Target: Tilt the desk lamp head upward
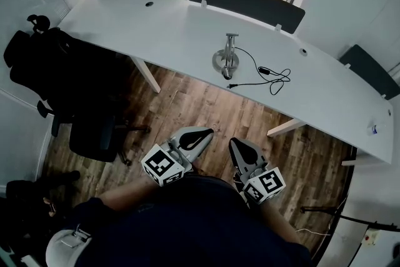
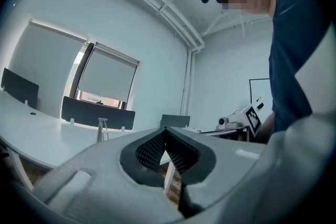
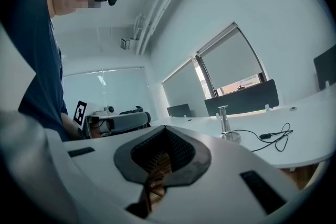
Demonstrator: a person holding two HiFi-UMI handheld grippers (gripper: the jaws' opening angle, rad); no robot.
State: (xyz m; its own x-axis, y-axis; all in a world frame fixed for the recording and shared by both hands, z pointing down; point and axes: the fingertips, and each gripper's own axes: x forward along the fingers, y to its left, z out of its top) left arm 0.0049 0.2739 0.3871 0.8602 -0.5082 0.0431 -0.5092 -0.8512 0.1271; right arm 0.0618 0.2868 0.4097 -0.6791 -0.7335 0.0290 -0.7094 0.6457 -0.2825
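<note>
Broadly, desk (image 1: 156, 28): 1, long curved white top; carries the lamp near mid-length, toward front edge.
Divider panels (image 1: 244, 0): 3, dark, along desk's far edge.
Desk lamp (image 1: 227, 59): 1, silver, round base, thin stem; untouched.
Left gripper (image 1: 203, 134): 1, jaws closed tip to tip, nothing betw. them; over wood floor by person's body, well apart from lamp.
Right gripper (image 1: 236, 144): 1, same: jaws together, empty.
Cable (image 1: 272, 75): 1, black, loops on desk right of lamp base.
Lamp head (image 1: 232, 35): 1, small bar atop stem, tilt too small to read. Step judged = approach, no contact yet. Next prob. needs a reach fwd to desk, jaws opened round head, then an upward pivot; other gripper could steady base.
</note>
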